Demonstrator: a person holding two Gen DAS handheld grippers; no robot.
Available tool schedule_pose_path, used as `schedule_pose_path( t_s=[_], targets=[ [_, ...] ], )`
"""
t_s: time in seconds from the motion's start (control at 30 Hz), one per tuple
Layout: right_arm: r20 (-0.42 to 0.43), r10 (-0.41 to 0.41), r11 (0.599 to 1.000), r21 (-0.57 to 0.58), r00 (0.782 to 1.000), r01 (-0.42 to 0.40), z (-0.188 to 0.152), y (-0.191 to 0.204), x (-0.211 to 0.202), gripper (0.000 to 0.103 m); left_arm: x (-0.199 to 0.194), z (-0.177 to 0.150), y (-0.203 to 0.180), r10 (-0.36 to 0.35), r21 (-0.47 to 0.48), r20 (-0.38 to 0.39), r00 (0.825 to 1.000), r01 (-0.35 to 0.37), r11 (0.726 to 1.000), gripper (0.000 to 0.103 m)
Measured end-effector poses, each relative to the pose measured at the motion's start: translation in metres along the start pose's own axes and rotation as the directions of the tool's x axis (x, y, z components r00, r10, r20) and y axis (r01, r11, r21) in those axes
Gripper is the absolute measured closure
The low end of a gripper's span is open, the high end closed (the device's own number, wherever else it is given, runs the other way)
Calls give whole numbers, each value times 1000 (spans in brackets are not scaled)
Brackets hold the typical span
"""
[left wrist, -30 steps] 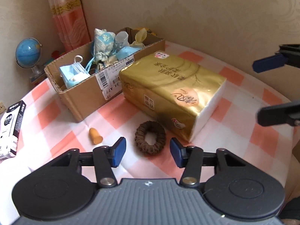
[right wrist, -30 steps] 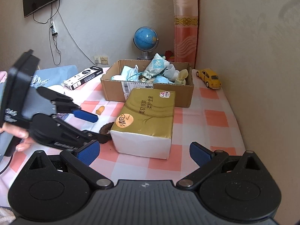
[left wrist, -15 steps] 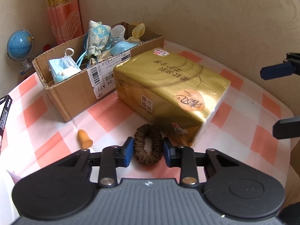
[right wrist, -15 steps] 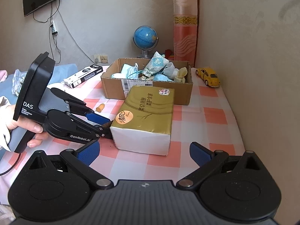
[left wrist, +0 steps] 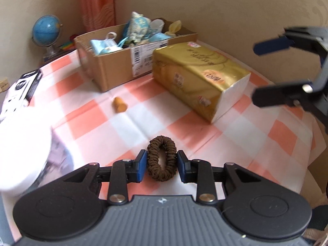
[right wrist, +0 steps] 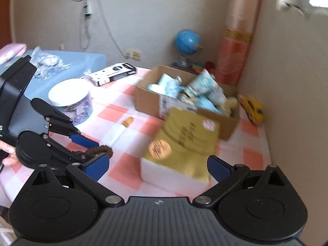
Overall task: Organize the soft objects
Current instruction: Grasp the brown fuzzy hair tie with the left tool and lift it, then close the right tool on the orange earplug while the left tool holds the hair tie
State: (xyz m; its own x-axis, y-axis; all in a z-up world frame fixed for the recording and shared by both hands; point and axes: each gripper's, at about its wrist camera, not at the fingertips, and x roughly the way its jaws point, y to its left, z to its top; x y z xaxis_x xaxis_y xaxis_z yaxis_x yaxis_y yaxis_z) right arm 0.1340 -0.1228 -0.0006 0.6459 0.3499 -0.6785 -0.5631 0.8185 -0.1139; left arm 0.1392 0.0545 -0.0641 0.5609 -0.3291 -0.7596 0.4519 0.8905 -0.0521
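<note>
The left gripper [left wrist: 162,169] has its jaws clenched on a brown hair tie [left wrist: 162,157], the blue pads pressing its two sides so the ring is squeezed into a narrow oval standing between them, above the checked tabletop [left wrist: 235,141]. From the right wrist view the same hair tie [right wrist: 100,150] shows as a brown loop poking up from the left gripper [right wrist: 90,146], with a person's hand [right wrist: 8,153] on the handle at the left edge. The right gripper [right wrist: 157,167] has its jaws spread wide with nothing between them, hanging over the near end of a gold tissue pack [right wrist: 184,141]. The tissue pack [left wrist: 201,78] lies on the tabletop beyond the hair tie, well apart from it. Just behind the tissue pack sits an open cardboard box [left wrist: 123,69] filled with face masks and other soft bits. Left of the tissue pack a small orange earplug [left wrist: 120,104] lies alone on the cloth. Farther left of the pack stand a white-lidded jar [right wrist: 71,100] and a black and white carton [right wrist: 114,74]. A blue globe [left wrist: 47,32] stands behind the box, and a yellow toy car [right wrist: 252,108] sits to the right of the box by the wall.
</note>
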Motion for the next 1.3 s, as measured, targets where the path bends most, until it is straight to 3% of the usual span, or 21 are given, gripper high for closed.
schedule_pose_path(
  t_s=[0.1,0.27,0.63,0.93,1.3],
  targets=[
    [-5,33,996,-88,999,-34,15,8,11,3,-4,-5,7,24,-22,-3,1000,-24,999,73],
    [-58,76,976,-198,995,-86,40,18,43,20,-10,-9,18,62,-64,-2,998,-62,996,73],
    [-141,122,928,-334,982,-163,73,32,104,44,-8,-12,29,69,-106,-8,998,-70,992,73],
    [-221,126,900,-384,967,-205,76,37,144,54,-10,-13,31,74,-120,-3,997,-74,990,73],
    [-261,148,884,-398,954,-246,72,33,163,54,-11,-15,31,79,-130,3,997,-78,988,73]
  ],
)
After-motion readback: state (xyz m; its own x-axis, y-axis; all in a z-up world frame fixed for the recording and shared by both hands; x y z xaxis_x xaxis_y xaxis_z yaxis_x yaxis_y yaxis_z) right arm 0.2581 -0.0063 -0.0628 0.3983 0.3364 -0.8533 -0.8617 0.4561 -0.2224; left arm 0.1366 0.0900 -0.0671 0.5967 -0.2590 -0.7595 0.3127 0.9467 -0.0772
